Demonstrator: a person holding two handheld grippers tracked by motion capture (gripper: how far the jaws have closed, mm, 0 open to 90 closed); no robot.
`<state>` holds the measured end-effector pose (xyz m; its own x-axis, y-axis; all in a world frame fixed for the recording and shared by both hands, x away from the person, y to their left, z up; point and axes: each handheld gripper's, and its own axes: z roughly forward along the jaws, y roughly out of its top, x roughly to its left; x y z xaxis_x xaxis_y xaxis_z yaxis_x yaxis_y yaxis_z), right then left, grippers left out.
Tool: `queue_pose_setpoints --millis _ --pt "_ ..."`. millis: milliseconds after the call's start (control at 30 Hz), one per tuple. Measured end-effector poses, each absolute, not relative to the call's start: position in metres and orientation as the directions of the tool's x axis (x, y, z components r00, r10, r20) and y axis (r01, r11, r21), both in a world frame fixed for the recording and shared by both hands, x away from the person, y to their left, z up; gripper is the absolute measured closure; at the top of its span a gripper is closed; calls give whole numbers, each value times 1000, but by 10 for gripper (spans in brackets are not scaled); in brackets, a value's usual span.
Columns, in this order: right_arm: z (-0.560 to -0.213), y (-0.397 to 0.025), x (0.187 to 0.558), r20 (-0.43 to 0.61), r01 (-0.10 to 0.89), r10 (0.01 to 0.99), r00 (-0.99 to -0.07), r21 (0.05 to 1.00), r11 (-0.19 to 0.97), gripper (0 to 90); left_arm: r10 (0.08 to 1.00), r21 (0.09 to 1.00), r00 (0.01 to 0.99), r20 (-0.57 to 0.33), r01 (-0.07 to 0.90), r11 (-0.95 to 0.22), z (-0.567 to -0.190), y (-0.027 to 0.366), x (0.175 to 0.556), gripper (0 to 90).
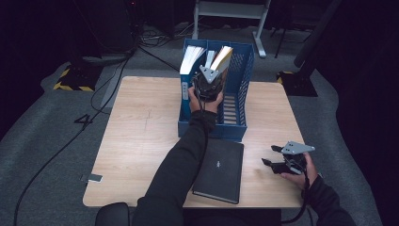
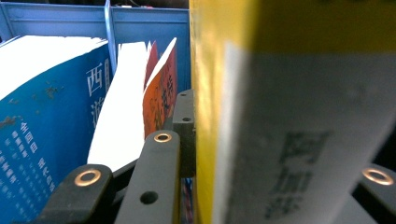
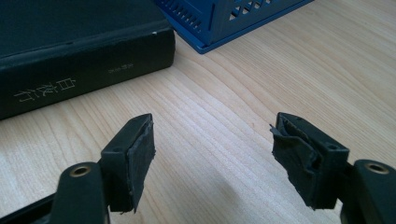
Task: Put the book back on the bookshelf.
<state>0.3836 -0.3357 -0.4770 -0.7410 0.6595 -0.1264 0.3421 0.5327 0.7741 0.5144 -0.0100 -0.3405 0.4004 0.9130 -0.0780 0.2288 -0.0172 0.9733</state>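
The left gripper (image 1: 209, 84) is up inside the blue file rack (image 1: 237, 125) at the far-centre of the table (image 1: 141, 136), its jaws clamped on a yellow book (image 1: 222, 60) w/ a pale cover, which stands upright in the rack's middle slot, leaning slightly right. In the left gripper view the yellow book (image 2: 289, 112) is very close to the lens, the near jaw pressed flat against its left face; the far jaw is mostly hidden behind the cover, just a bit showing bottom right. Left of it in the same view: an orange book (image 2: 159, 98) w/ fanned white pages, then a rack divider, then a blue book (image 2: 42, 140) in the next slot. The right gripper (image 1: 277, 157) hovers low over the table's near-right corner, well apart from the rack, jaws spread wide w/ nothing between them; its own view shows bare wood between the worn black pads (image 3: 140, 158). A thick black book (image 1: 221, 169) lies flat on the table just in front of the rack, between the person's two forearms; its spine (image 3: 84, 70) faces the right gripper, w/ the rack's corner (image 3: 219, 23) just beyond.
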Motion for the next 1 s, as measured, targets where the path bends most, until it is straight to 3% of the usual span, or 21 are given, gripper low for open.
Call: queue_pose_setpoints --millis 1000 --pt "-479 -333 383 -137 333 644 -752 765 551 301 948 970 306 -84 243 8 -375 -36 520 748"
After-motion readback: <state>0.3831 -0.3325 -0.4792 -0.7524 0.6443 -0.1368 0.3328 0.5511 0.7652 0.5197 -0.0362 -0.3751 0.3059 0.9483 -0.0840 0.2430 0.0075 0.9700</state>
